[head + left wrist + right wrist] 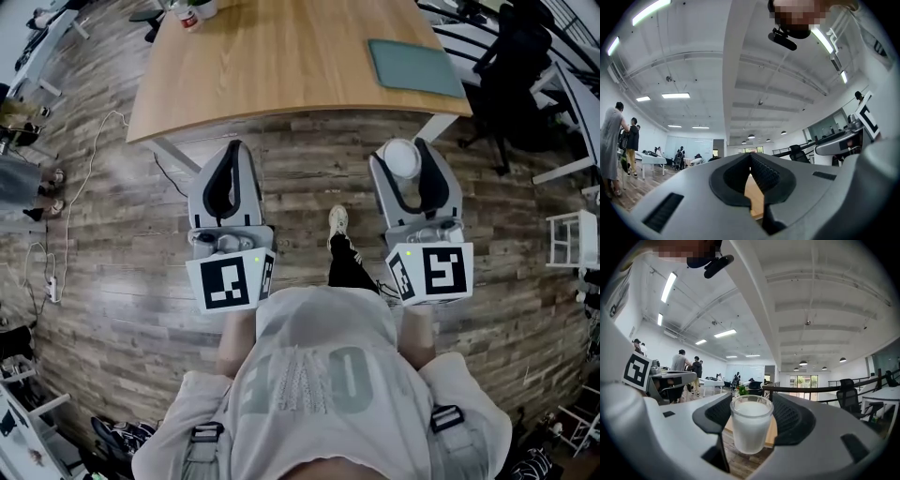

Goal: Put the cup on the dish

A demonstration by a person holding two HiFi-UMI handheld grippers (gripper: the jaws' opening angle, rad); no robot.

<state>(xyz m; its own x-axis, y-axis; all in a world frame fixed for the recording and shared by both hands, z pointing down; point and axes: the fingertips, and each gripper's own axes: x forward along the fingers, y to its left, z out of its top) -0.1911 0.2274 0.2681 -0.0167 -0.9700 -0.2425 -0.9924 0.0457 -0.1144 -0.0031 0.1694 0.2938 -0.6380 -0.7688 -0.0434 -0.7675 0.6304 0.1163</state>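
Observation:
A frosted white cup [401, 157] sits upright between the jaws of my right gripper [403, 152], which is shut on it. In the right gripper view the cup [751, 425] fills the gap between the dark pads [793, 420], with the floor below it. My left gripper [234, 150] is held beside it at the left, its jaws meeting at the tips with nothing in them; the left gripper view shows the jaw tips of that gripper [751, 157] touching. Both grippers hang over the plank floor just short of the wooden table [281, 66]. No dish shows in any view.
On the table lie a grey-green mat [415, 66] at the right and a red-labelled container [190, 17] at the far left corner. A black office chair [516, 56] stands right of the table. A cable [84, 187] runs over the floor at left. People [614, 140] stand in the distance.

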